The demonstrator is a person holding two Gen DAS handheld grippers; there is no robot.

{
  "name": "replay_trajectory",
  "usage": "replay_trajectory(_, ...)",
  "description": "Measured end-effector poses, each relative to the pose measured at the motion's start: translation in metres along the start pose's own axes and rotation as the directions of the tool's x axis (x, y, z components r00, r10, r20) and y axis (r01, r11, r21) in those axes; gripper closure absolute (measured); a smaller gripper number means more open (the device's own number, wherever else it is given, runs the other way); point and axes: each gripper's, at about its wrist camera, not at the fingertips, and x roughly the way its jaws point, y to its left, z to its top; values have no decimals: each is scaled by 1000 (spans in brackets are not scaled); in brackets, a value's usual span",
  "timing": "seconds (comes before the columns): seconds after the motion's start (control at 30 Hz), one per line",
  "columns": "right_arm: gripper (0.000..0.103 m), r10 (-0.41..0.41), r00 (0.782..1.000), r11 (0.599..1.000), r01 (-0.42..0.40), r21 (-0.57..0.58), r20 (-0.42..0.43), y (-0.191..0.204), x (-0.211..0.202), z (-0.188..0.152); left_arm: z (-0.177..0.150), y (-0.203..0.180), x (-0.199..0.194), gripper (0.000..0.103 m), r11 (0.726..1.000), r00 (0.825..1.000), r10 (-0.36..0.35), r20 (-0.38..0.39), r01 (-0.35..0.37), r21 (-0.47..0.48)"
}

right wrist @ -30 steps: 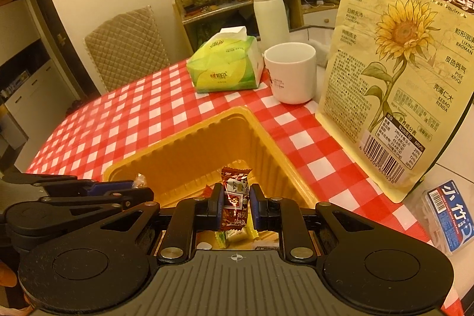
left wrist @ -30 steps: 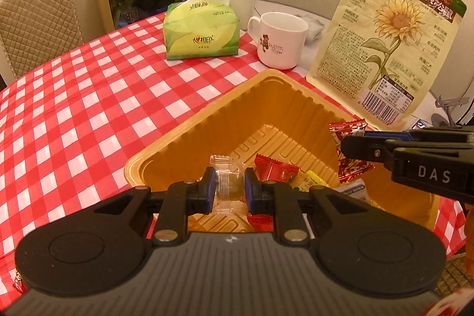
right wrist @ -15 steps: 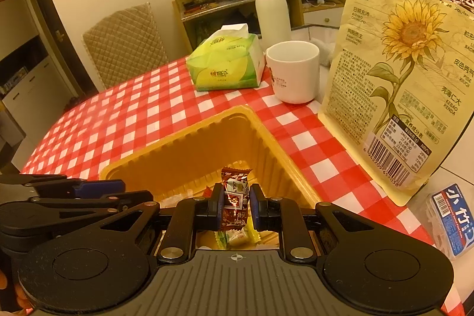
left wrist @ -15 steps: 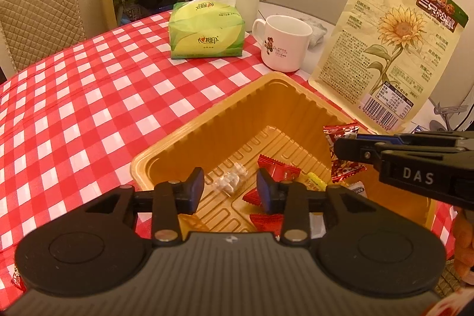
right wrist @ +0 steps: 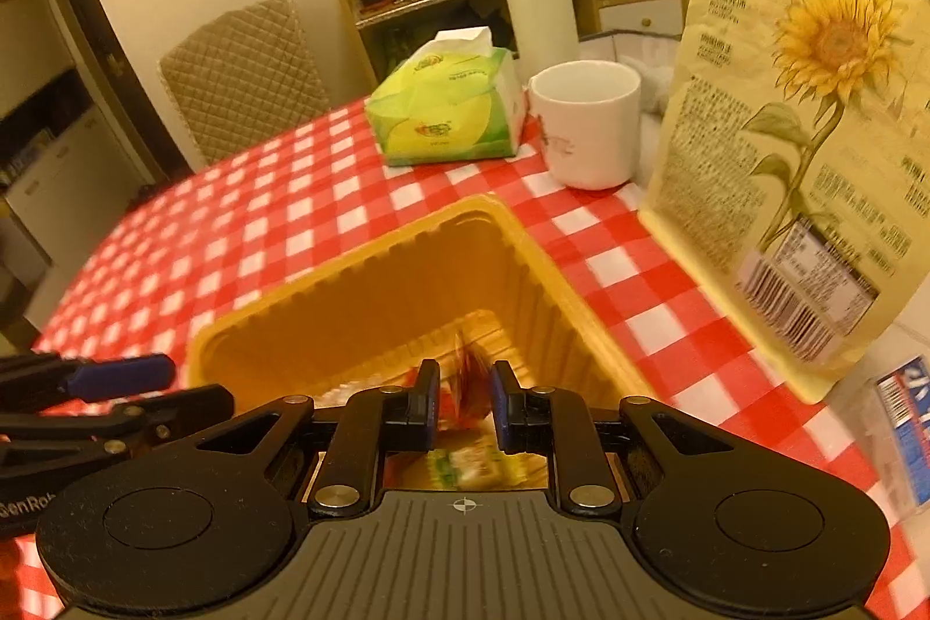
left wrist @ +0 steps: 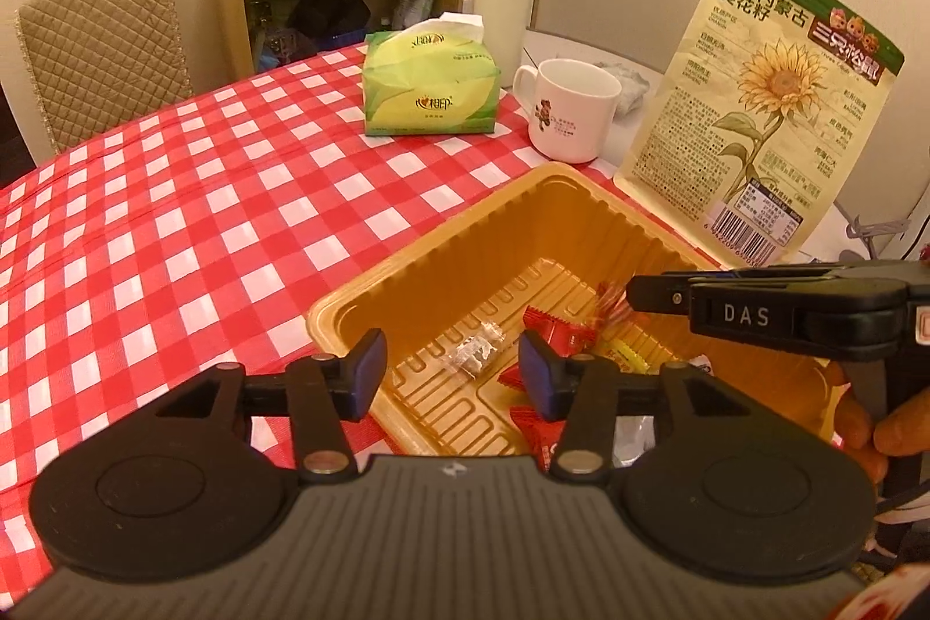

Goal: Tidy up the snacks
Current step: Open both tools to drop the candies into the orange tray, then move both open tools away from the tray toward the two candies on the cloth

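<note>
- Right tool [right wrist: 463, 405]: jaws closed on a blurred red snack wrapper [right wrist: 468, 384].
- Position: above the yellow tray [right wrist: 360, 265].
- Tray rests on the red-checked worktop [right wrist: 279, 213], near the sunflower-seed bag [right wrist: 814, 126].

The ribbed amber plastic tray [left wrist: 442, 265] looks glossy and thin-walled. A smooth red-and-white checked cloth [left wrist: 174, 225] covers the tabletop. The white ceramic mug [left wrist: 572, 108] is glazed and shiny. The printed sunflower-seed pouch [left wrist: 767, 97] has a matt, paper-like face. The black plastic left tongs [left wrist: 453, 370] look matt, with bright metal rivets.
</note>
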Motion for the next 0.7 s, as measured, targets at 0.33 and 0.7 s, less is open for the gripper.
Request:
replay_trajectory(0.33, 29, 12, 998, 999, -15, 50, 62, 5, -31, -4, -3, -2, -33, 35, 1000, 998, -15, 57, 17, -22)
replay_trajectory(0.7, 10, 17, 995, 993, -28, 117, 94, 3, -79, -23, -21, -5, -86, 17, 998, 991, -53, 124, 57, -25)
